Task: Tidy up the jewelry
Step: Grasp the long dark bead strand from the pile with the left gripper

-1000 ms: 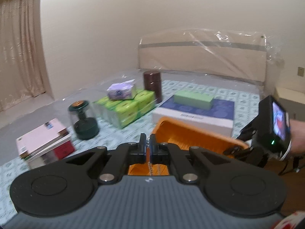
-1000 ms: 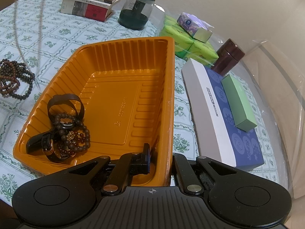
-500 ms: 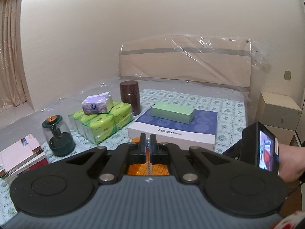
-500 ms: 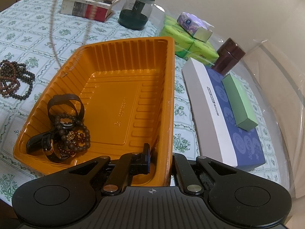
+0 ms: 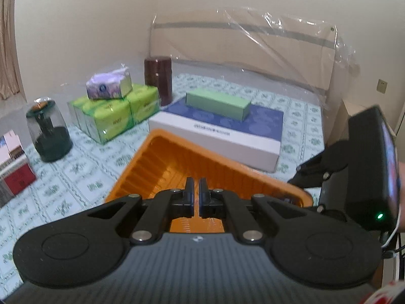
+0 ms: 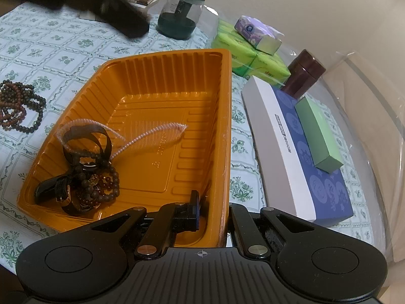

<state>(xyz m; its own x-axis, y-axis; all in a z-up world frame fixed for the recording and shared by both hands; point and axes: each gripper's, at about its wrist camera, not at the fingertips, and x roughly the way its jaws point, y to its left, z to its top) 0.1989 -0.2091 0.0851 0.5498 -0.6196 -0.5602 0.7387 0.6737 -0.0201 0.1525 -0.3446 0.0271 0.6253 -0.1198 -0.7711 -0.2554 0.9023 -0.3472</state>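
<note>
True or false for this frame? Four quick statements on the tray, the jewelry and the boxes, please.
1. The right gripper is shut on the orange tray wall. True.
2. The tray is empty. False: a jewelry pile lies in one corner.
3. Beaded bracelets lie on the tablecloth, outside the tray. True.
4. The green box sits on the tissue packs. False: it lies on the blue-and-white box.

Bedroom — plastic-wrapped headboard (image 5: 243,58)

Beige wall (image 5: 101,25), plastic-wrapped headboard (image 5: 253,58)
</note>
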